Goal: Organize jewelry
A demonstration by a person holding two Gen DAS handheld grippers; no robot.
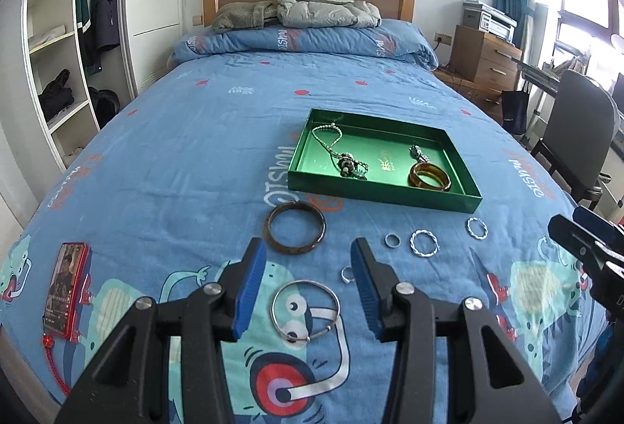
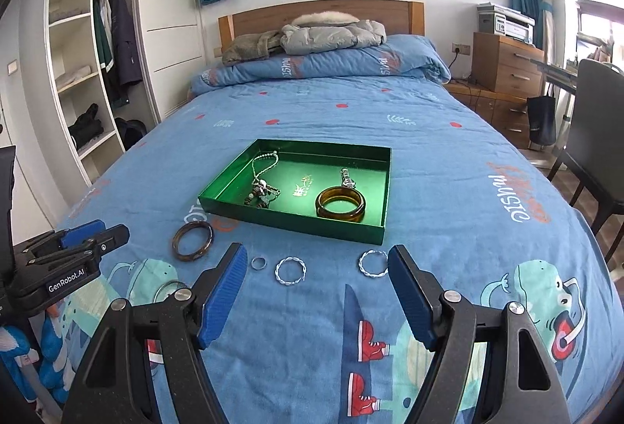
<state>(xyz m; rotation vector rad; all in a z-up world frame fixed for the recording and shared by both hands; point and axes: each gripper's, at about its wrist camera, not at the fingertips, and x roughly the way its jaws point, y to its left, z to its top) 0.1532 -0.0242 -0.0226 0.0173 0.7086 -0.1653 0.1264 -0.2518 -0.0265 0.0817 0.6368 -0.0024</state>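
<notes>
A green tray (image 1: 390,200) (image 2: 296,227) on the bed holds a bead necklace (image 1: 335,147) (image 2: 261,174), an amber bangle (image 1: 430,177) (image 2: 340,208) and a small silver piece (image 1: 415,151) (image 2: 347,178). On the blue sheet lie a dark brown bangle (image 1: 295,232) (image 2: 193,241), a thin silver bangle (image 1: 305,311), two twisted silver rings (image 1: 424,244) (image 1: 477,228) (image 2: 290,271) (image 2: 373,263), a small plain ring (image 1: 392,240) (image 2: 258,263) and a tiny ring (image 1: 346,274). My left gripper (image 1: 308,256) (image 2: 97,233) is open above the silver bangle. My right gripper (image 2: 318,260) (image 1: 577,225) is open and empty.
A red phone (image 1: 67,289) lies on the sheet at the left. Folded quilt and jackets (image 1: 312,15) lie at the headboard. A wardrobe (image 1: 58,53) stands left of the bed; a chair (image 1: 577,135) and drawers (image 1: 483,57) stand right.
</notes>
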